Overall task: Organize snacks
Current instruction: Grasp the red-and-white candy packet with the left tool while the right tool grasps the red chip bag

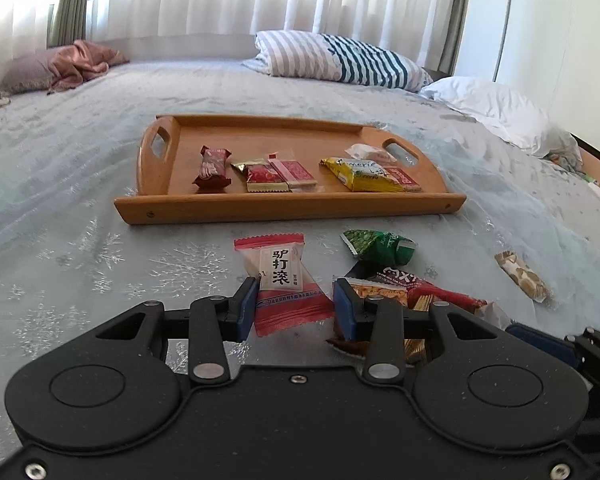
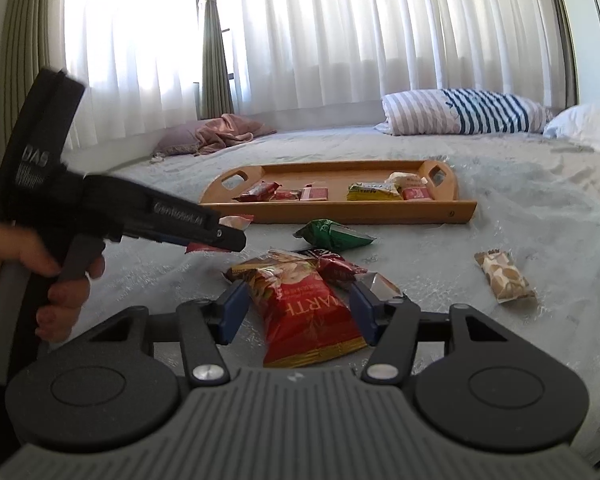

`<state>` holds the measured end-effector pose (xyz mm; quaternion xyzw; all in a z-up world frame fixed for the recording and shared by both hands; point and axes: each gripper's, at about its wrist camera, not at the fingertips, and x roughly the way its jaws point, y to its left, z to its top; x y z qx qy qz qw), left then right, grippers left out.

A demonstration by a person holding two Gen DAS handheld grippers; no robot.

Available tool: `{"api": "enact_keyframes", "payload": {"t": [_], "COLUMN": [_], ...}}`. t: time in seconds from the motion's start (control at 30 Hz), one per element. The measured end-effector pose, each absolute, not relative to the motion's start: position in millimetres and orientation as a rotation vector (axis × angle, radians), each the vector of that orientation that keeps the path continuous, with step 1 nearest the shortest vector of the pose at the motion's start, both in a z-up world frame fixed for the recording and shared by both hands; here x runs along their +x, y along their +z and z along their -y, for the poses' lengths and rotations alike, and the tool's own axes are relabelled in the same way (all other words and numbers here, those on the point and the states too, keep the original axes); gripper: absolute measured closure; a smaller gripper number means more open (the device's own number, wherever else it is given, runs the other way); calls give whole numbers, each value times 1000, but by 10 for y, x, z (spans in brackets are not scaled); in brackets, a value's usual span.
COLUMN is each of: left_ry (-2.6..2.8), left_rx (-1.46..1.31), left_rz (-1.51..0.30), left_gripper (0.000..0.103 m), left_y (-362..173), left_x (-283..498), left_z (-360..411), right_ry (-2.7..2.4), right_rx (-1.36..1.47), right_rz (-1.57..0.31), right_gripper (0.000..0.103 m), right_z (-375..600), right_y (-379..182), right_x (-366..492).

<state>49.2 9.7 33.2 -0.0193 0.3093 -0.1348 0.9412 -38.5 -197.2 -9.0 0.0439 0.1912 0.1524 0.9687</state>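
White pillow cut off at edge, left gripper motion-blurred

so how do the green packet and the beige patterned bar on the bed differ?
The green packet is crumpled and puffy, near the tray; the beige bar is flat, oblong, further right and apart from the others. Both lie loose on the bedspread, outside the tray.

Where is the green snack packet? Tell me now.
The green snack packet lies on the bedspread, just in front of the wooden tray, right of centre in the left wrist view, behind the red wafer packet.
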Motion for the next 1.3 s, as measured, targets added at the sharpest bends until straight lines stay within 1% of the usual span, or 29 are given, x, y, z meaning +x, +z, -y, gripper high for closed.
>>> {"api": "enact_keyframes", "payload": {"t": [0.03,0.2,0.4,0.67,0.77,0.9,1.03,1.1,1.17,1.3], "left_ry": [-278,-288,-294,-286,-288,-285,-278,-271,-259,-232], "left_rx": [-31,3,27,33,37,37,43,37,18,-40], "left_rz": [-626,-613,-619,-621,-621,-618,-602,-601,-599,-616], "left_gripper": [64,64,64,64,64,63,60,58,55,55], "left_y": [335,338,297,276,274,276,284,280,273,237], "left_x": [467,372,306,286,284,285,283,294,303,360], "left_z": [-99,-97,-118,-166,-169,-167,-173,-183,-204,-254], "right_ry": [313,335,387,374,367,348,329,309,286,225], "right_rx": [90,70,-1,24,24,35,70,79,87,75], "right_rz": [-389,-394,-400,-415,-416,-412,-413,-405,-394,-364], "right_gripper": [40,37,28,28,30,39,45,46,47,50], "right_z": [1981,1990,1907,1887,1878,1889,1933,1942,1941,1895], "right_y": [-90,-104,-119,-150,-156,-143,-121,-111,-101,-77], "right_x": [-374,-291,-186,-119,-106,-105,-116,-143,-171,-229]}}
